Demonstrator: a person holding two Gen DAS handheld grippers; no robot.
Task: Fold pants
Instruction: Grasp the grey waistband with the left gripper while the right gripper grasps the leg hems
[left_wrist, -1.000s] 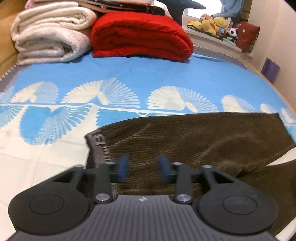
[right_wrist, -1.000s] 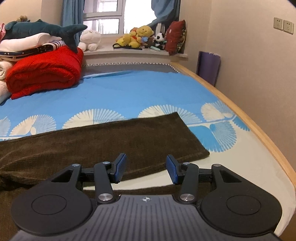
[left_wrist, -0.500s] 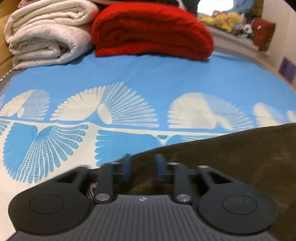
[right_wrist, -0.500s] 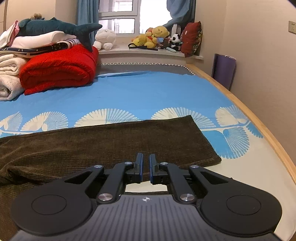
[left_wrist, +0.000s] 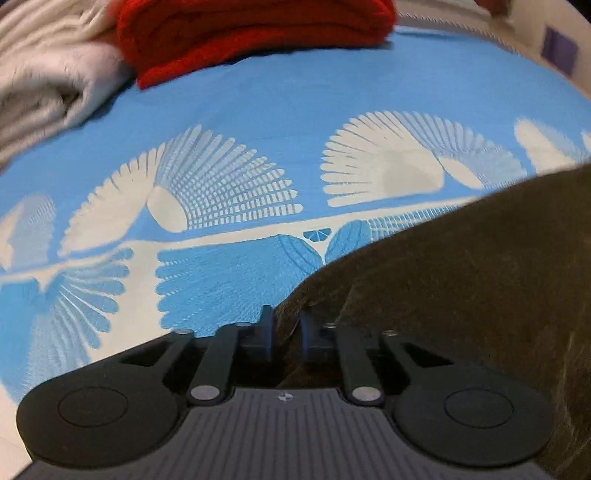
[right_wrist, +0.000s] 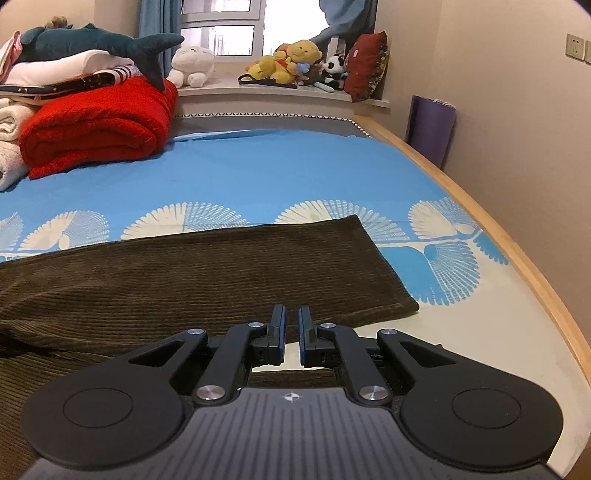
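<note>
Across the lower half of the right wrist view, the brown corduroy pants (right_wrist: 207, 273) lie lengthwise on the blue patterned bedsheet (right_wrist: 280, 166), legs not yet stacked. The left gripper (left_wrist: 286, 330) has just closed, pinching the waist end; the right gripper (right_wrist: 291, 328) is pressed together, apparently on the nearer hem. The red blanket (right_wrist: 96, 125), upper left, stays clear.

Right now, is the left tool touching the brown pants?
Touching. In the left wrist view, the left tool has just closed on the edge of the pants; brown fabric fills the narrow space between its blue pads.
</note>
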